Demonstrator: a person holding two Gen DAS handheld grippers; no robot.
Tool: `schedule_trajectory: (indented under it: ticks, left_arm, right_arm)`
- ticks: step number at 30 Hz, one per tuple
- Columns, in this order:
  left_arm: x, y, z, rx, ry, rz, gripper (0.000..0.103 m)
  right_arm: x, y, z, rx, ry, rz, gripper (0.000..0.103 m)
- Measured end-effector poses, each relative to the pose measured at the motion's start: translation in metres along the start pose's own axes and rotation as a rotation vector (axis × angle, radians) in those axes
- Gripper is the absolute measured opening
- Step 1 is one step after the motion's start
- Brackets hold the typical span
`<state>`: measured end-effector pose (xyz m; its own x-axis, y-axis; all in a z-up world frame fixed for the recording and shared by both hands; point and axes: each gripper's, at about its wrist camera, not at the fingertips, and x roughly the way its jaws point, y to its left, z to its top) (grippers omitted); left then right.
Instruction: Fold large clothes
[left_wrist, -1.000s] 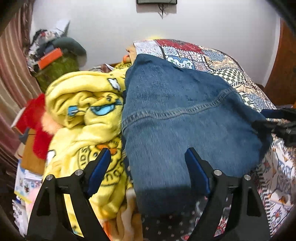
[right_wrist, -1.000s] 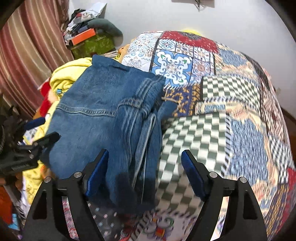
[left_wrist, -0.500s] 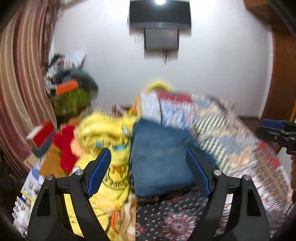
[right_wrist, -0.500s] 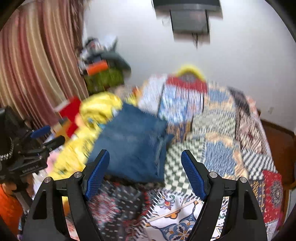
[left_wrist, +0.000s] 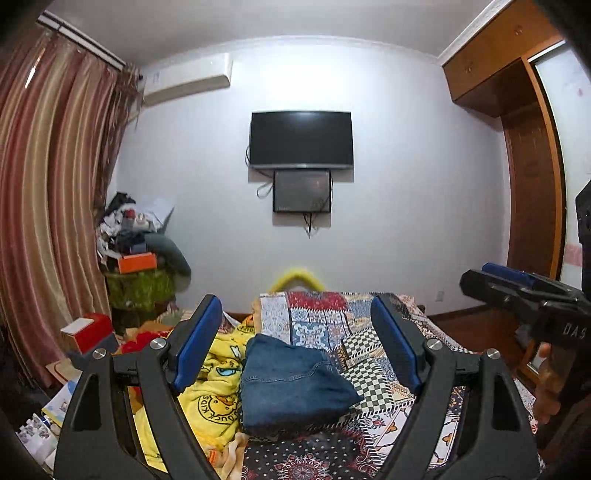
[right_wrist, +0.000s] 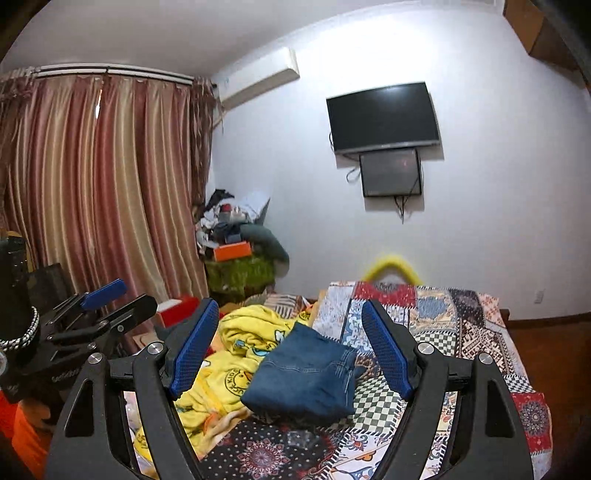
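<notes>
Folded blue jeans (left_wrist: 291, 384) lie in a compact stack on the patchwork bedspread (left_wrist: 373, 373), partly on a yellow cartoon blanket (left_wrist: 210, 395). They also show in the right wrist view (right_wrist: 306, 373). My left gripper (left_wrist: 295, 347) is open and empty, held well back from and above the jeans. My right gripper (right_wrist: 291, 350) is open and empty too, also well back from them. The right gripper shows at the right edge of the left wrist view (left_wrist: 517, 288), and the left gripper at the left of the right wrist view (right_wrist: 99, 310).
A striped curtain (right_wrist: 92, 192) hangs at the left. A cluttered pile with an orange box (right_wrist: 232, 251) stands in the corner. A television (left_wrist: 301, 140) hangs on the far wall. A wooden wardrobe (left_wrist: 532, 177) stands at the right. A red box (left_wrist: 86, 332) lies beside the bed.
Both grippers have pulled back and risen away from the jeans, which looked close and large before. The whole room now shows. The jeans stay folded on the bed.
</notes>
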<state>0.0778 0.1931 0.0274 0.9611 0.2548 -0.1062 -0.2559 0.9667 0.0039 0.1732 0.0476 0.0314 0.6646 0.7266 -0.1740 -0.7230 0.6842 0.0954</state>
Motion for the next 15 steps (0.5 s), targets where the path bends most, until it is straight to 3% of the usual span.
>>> schedule_trajectory:
  ticks: [5,7,9,15]
  left_arm:
    - [-0.012,-0.01,-0.008,0.005,-0.013,0.021,0.083]
    - [-0.015,-0.013,-0.011,-0.01,-0.013,0.025,0.09]
    - [-0.016,-0.012,-0.015,-0.025,-0.01,0.031,0.093]
    - [-0.014,-0.007,-0.019,-0.05,0.009,0.053,0.095]
  right_arm:
    - [-0.005,0.009,-0.008,-0.023,0.0,-0.04,0.077]
    - [-0.002,0.007,-0.009,-0.028,0.012,-0.055,0.077]
    - [-0.003,0.006,-0.011,-0.026,0.022,-0.067,0.085]
    - [0.0,0.003,-0.014,-0.019,0.037,-0.096,0.097]
